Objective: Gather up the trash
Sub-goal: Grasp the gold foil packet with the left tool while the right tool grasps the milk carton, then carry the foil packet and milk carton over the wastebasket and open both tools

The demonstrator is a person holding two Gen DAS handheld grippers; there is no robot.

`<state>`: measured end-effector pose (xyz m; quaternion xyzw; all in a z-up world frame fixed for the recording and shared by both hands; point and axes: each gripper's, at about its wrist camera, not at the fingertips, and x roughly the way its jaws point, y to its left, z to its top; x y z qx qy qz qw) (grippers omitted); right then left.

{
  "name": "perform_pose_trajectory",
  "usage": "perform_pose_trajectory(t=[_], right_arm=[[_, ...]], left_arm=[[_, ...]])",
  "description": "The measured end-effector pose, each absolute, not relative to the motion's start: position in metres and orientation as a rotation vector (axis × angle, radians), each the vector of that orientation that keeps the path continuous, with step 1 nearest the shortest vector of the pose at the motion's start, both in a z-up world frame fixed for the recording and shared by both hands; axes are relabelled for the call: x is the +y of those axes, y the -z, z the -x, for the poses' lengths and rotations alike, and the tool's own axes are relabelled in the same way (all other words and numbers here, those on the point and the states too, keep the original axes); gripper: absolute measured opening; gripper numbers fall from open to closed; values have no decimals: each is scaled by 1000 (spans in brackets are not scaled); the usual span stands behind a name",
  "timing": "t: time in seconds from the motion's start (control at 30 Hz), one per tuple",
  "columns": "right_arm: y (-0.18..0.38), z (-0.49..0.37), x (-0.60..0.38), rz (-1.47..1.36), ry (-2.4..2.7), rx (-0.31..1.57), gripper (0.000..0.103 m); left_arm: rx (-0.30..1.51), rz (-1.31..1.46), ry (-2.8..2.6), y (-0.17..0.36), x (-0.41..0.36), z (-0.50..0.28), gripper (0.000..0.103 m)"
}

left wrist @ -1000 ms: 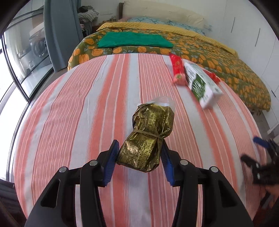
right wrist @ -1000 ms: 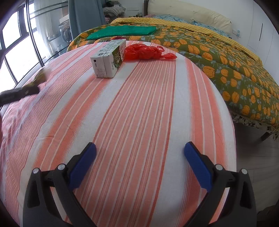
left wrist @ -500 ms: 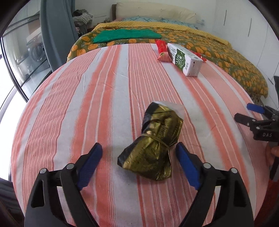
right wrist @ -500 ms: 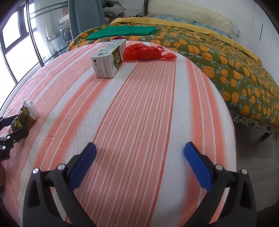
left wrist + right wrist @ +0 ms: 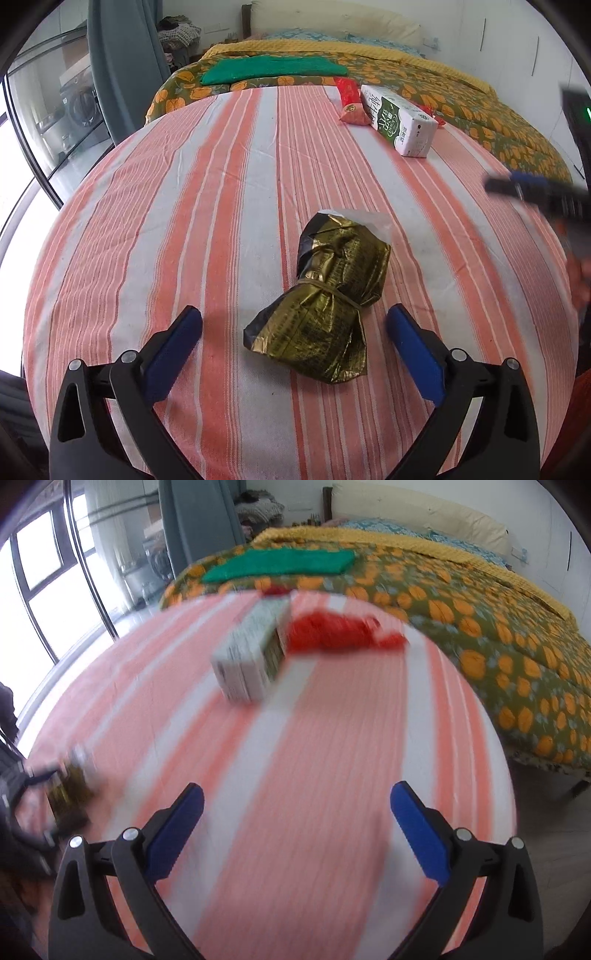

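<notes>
Left gripper had just been opening: a second earlier its blue pads pinched the gold foil packet, now the jaws stood spread wide with the packet lying loose between them on the striped cloth, touching neither pad. Packet was tied round the middle with a band, a bit of clear plastic poking out at its far end. Right gripper stayed spread wide with nothing between the pads; its view was sharp before and was now motion-blurred, and the carton and red wrapper sat lower and larger in its frame than earlier. Carton and red wrapper lay side by side, touching, at the far edge of the cloth, well apart from the packet. From the left view the right gripper showed as a dark blur at the right edge. Behind the cloth: floral bedspread with a folded green cloth on it. Nothing lay between right gripper and carton.
</notes>
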<state>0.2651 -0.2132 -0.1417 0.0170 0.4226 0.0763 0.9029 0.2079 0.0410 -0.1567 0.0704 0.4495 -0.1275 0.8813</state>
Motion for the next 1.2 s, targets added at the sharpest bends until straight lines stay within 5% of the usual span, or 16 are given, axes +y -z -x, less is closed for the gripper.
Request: perform_pose_trajectory(t=[0.23, 0.27, 0.33, 0.37, 0.57, 1.07, 1.17, 1.2], right_arm=[[125, -356, -164, 25, -66, 886, 92], [126, -363, -163, 19, -51, 890, 86], [130, -369, -161, 16, -45, 910, 42], [133, -370, -160, 20, -48, 925, 39], [134, -323, -162, 74, -123, 899, 39], [155, -187, -236, -491, -419, 1037, 39], [154, -189, -244, -506, -386, 1035, 53], [154, -190, -246, -488, -353, 1036, 66]], left_arm=[[937, -142, 265, 157, 41, -208, 98], [937, -142, 265, 157, 41, -208, 98], [937, -141, 266, 157, 41, -209, 98], [937, -141, 266, 157, 41, -209, 98], [937, -141, 265, 157, 41, -209, 98], [936, -145, 260, 157, 41, -210, 98], [936, -144, 260, 157, 41, -210, 98], [936, -144, 260, 157, 41, -210, 98]])
